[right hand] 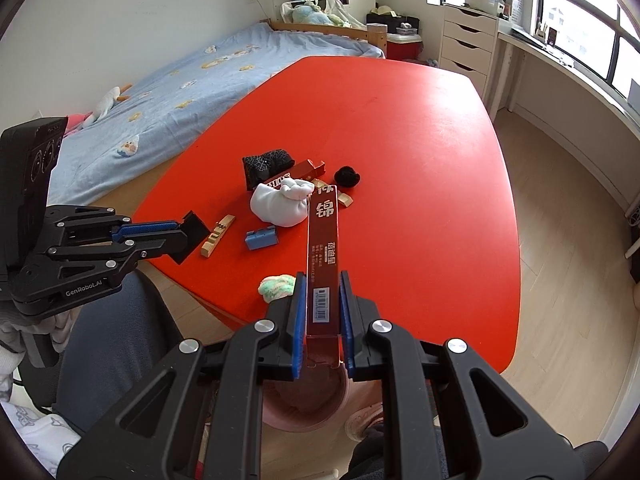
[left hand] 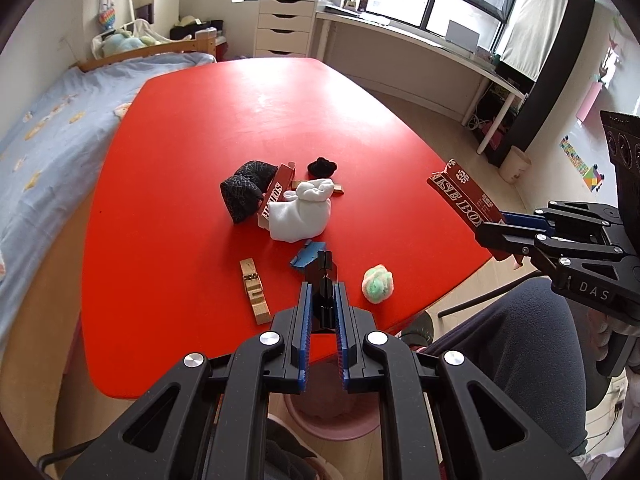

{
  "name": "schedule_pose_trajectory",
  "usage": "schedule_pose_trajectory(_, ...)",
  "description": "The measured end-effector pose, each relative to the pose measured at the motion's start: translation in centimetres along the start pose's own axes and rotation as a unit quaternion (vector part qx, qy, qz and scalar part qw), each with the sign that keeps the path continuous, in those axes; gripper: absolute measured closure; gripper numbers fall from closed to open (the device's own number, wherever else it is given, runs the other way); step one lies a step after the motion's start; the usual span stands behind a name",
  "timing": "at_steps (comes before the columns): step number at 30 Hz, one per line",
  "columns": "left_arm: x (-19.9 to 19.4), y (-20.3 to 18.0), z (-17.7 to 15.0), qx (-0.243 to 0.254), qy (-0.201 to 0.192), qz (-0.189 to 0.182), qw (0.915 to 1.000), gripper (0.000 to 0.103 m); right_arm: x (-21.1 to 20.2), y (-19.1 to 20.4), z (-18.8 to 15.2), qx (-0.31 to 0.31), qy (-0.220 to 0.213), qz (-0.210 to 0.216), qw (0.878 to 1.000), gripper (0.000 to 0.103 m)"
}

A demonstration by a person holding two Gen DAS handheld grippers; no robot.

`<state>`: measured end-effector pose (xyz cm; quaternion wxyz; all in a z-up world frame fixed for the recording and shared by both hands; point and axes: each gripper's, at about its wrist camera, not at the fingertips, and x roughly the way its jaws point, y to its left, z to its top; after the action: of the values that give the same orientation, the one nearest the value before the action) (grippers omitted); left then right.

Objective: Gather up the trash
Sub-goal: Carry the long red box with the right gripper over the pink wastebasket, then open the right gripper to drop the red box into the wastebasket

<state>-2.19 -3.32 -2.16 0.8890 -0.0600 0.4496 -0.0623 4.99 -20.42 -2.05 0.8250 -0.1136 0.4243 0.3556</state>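
Right gripper (right hand: 322, 316) clamps a long red box (right hand: 323, 256) reading "ISE BOX", pointing tableward; left gripper (left hand: 322, 312) clamps a black piece (left hand: 323, 292).

Red table (left hand: 224, 128) holds white bundle (left hand: 298, 216), wooden block (left hand: 254, 292).

Long dark red carton (right hand: 323, 264) with white lettering and a barcode, clamped lengthwise above the pink bin (right hand: 308, 404), small glossy black box (left hand: 323, 300) gripped upright over the table's near edge, a second red carton (left hand: 276, 196) lying mid-table against a white cloth bundle.
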Motion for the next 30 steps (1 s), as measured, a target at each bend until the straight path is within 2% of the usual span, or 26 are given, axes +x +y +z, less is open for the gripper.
schedule_pose_trajectory(7,-0.6,-1.1,-1.8,0.008,0.008,-0.014,0.9998,0.092,-1.2,1.1,-2.6,0.003,0.017,0.019,1.000,0.088)
schedule_pose_trajectory(15,0.1,-1.7,-4.5,0.006,0.031,-0.024,0.9992,0.092,-0.4,1.9,-5.5,0.005,0.051,0.035,0.998,0.088)
schedule_pose_trajectory(26,0.4,-2.0,-5.5,0.005,0.042,-0.038,0.9984,0.091,0.8,2.1,-6.5,0.009,0.067,0.053,0.996,0.087)
schedule_pose_trajectory(27,0.4,-2.0,-5.4,0.004,0.041,-0.038,0.9984,0.087,1.0,2.0,-6.6,0.009,0.072,0.050,0.996,0.072)
schedule_pose_trajectory(28,0.4,-2.0,-5.4,0.004,0.041,-0.038,0.9984,0.073,1.1,1.9,-6.6,0.010,0.071,0.042,0.997,0.052)
schedule_pose_trajectory(29,0.4,-1.9,-5.3,0.002,0.038,-0.032,0.9988,0.045,1.0,1.8,-6.6,0.012,0.065,0.035,0.997,0.014)
schedule_pose_trajectory(30,0.2,-1.7,-5.3,-0.002,0.030,-0.025,0.9993,0.032,0.9,1.7,-6.6,0.013,0.060,0.031,0.998,0.010)
